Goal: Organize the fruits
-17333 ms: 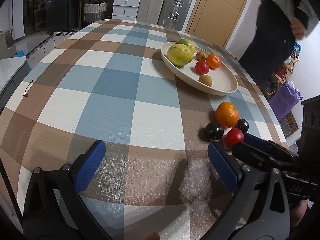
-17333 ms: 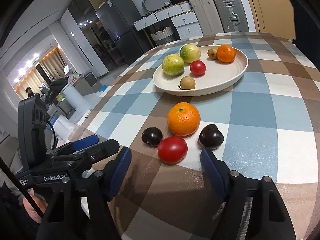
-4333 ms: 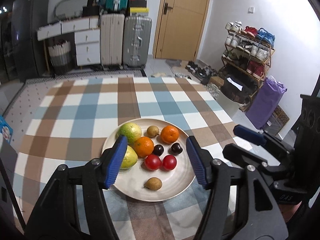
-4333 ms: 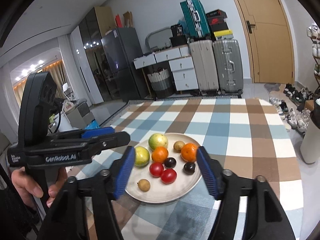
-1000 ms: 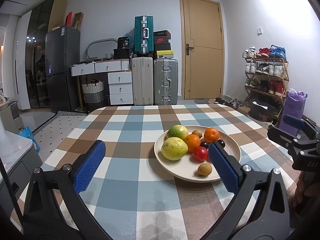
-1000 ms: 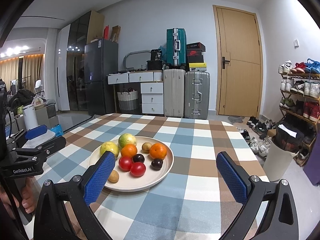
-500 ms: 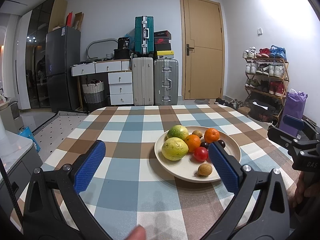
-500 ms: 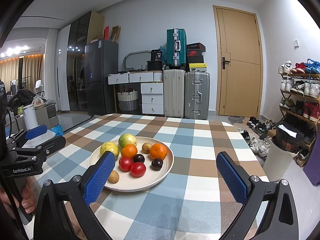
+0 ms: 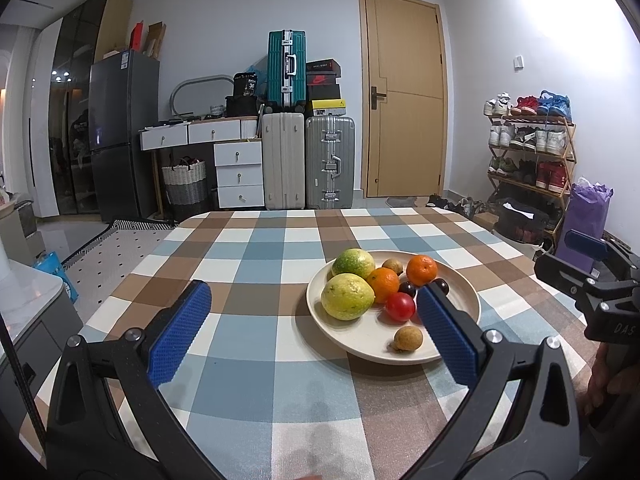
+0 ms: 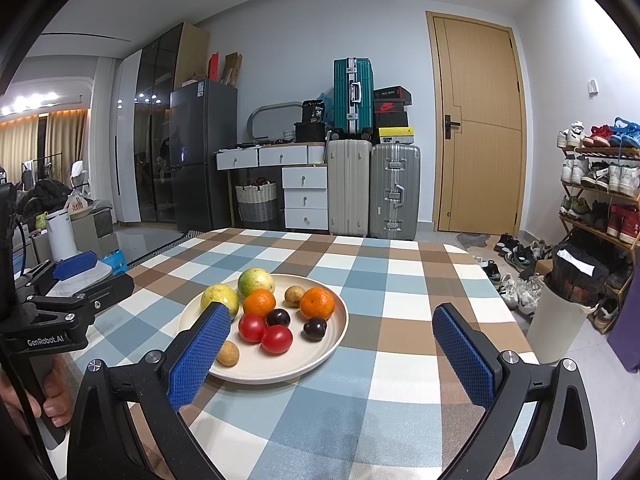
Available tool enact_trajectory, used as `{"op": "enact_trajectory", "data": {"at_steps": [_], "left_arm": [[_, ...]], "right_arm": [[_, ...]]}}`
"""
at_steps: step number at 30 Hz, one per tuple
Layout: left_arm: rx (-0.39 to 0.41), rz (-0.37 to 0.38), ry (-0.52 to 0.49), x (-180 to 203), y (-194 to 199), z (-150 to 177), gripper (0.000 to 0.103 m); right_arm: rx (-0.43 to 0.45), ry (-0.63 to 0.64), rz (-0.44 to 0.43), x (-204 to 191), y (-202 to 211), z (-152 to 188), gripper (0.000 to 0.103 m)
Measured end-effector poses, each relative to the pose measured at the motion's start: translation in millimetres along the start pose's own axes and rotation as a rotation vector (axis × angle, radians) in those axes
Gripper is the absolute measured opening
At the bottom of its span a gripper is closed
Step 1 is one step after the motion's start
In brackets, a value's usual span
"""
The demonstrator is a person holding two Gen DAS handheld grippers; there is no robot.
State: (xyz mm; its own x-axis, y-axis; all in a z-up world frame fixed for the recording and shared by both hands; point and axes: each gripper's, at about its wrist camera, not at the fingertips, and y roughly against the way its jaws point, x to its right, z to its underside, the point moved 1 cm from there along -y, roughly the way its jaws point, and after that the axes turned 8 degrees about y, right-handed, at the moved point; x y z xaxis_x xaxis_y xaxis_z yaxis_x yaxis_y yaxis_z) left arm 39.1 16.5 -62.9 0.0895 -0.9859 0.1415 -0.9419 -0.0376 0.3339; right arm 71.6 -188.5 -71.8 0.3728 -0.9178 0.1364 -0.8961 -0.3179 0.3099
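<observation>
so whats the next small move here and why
Probably none beyond setting both down: every fruit in view sits on the plate, nothing loose on the checked tablecloth, and the left hand-held gripper and right hand-held gripper are open and empty.

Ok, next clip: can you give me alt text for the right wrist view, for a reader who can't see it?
A cream plate of fruit sits on a checked tablecloth: two oranges, two red tomatoes, two green-yellow fruits, small dark and brown fruits. The open right gripper hovers empty in the foreground; the left gripper shows at the left edge.
</observation>
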Motion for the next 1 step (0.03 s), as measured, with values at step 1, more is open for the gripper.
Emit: {"op": "enact_trajectory", "data": {"at_steps": [1], "left_arm": [[-0.005, -0.001, 0.003, 0.6, -1.5, -0.1, 0.103]], "right_arm": [[-0.001, 0.000, -0.001, -0.7, -0.2, -0.1, 0.103]]}}
